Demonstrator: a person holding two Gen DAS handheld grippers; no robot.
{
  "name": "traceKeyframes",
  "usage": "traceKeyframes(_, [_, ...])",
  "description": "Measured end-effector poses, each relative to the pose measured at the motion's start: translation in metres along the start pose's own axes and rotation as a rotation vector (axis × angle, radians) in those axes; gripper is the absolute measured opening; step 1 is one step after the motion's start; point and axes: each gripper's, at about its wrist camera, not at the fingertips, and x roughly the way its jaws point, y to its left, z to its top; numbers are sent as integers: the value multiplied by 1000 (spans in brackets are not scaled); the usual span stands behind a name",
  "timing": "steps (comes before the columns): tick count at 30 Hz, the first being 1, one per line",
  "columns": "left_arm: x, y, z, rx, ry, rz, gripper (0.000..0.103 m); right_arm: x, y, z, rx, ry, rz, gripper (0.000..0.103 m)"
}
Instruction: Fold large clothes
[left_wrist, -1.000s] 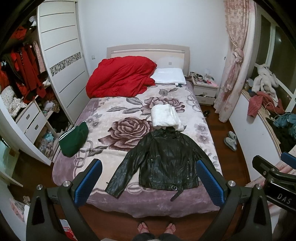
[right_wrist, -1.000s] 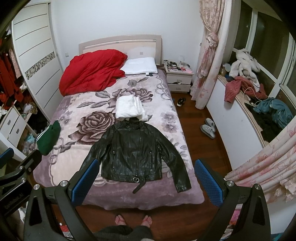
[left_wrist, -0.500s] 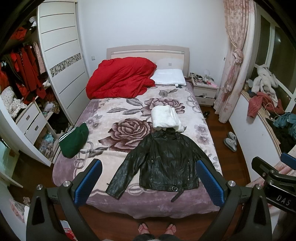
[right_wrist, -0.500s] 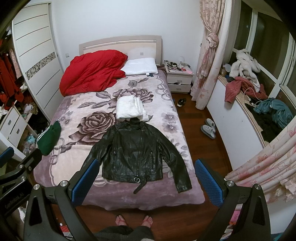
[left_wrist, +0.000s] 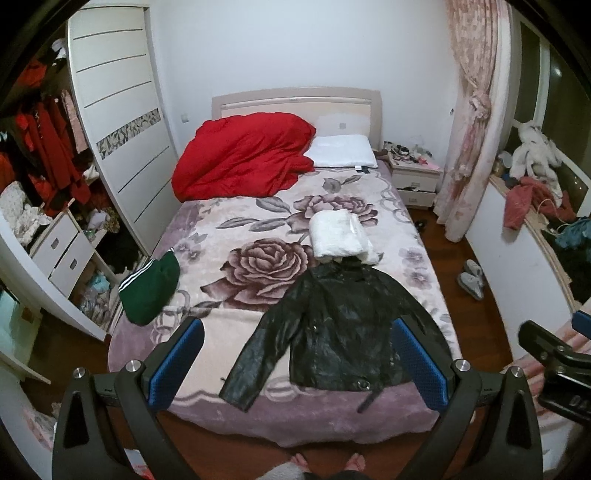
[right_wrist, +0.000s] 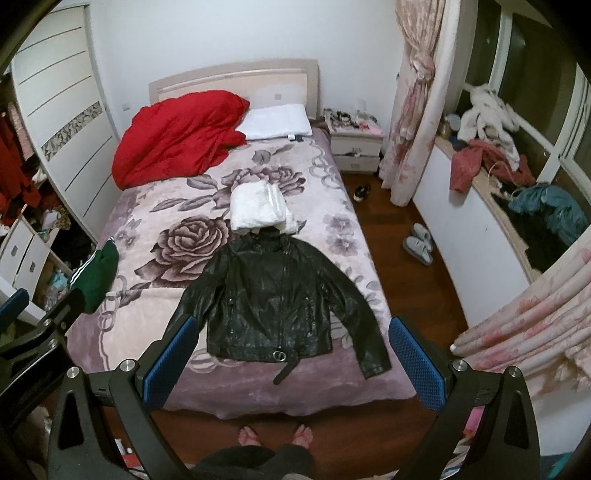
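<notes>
A black leather jacket (left_wrist: 340, 332) lies flat and spread open-armed, front up, at the foot of the bed; it also shows in the right wrist view (right_wrist: 273, 306). Its belt end hangs over the bed edge. My left gripper (left_wrist: 299, 358) is open and empty, held high above the foot of the bed. My right gripper (right_wrist: 291, 354) is open and empty at the same height. Neither touches the jacket.
A folded white garment (left_wrist: 340, 236) lies just beyond the jacket collar. A folded green garment (left_wrist: 151, 291) sits at the bed's left edge. A red duvet (left_wrist: 243, 158) and a pillow (left_wrist: 343, 151) lie at the head. A wardrobe stands left; slippers (right_wrist: 419, 243) lie on the floor at right.
Both views have shifted slightly; the grippers stay open above the foot of the bed. The jacket has not moved.
</notes>
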Motion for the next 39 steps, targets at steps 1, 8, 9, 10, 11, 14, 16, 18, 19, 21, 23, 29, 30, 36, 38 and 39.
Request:
traceKeyframes(1, [15, -2, 1, 6, -4, 20, 103, 14, -2, 2, 11, 10, 10, 103])
traceKeyframes(8, [167, -18, -33, 46, 114, 128, 103, 198, -82, -19, 269, 207, 32, 81])
traceKeyframes(9, [193, -25, -42, 55, 149, 140, 103, 231, -103, -30, 317, 250, 18, 69])
traceKeyframes(10, [217, -32, -52, 64, 178, 151, 103, 265, -127, -42, 371, 298, -4, 69])
traceKeyframes(11, [238, -36, -63, 72, 200, 162, 103, 298, -153, -57, 433, 335, -7, 69])
traceKeyframes(14, [304, -56, -98, 101, 282, 202, 103, 388, -240, -116, 664, 395, 19, 74])
traceKeyframes(16, [347, -69, -121, 109, 353, 213, 103, 442, -291, -163, 790, 461, -8, 77])
traceKeyframes(18, [384, -82, -136, 114, 404, 212, 103, 493, -335, -214, 912, 524, -33, 78])
traceKeyframes(19, [403, -90, -146, 125, 429, 214, 103, 512, -349, -233, 945, 556, -50, 78])
traceKeyframes(21, [436, -105, -163, 158, 473, 228, 103, 544, -371, -270, 1010, 598, -46, 78])
traceKeyframes(23, [464, -117, -176, 180, 501, 238, 103, 576, -382, -297, 1038, 602, 6, 79])
traceKeyframes(29, [508, -153, -193, 236, 549, 245, 103, 593, -370, -314, 1059, 569, 62, 38])
traceKeyframes(30, [510, -158, -193, 248, 546, 236, 103, 584, -371, -313, 1069, 548, 67, 24])
traceKeyframes(36, [525, -187, -194, 344, 504, 190, 103, 546, -412, -295, 1079, 418, 1, 11])
traceKeyframes(38, [536, -190, -197, 358, 501, 180, 103, 552, -416, -304, 1097, 491, 21, 28])
traceKeyframes(39, [541, -192, -197, 364, 499, 180, 103, 551, -419, -307, 1135, 504, 29, 37])
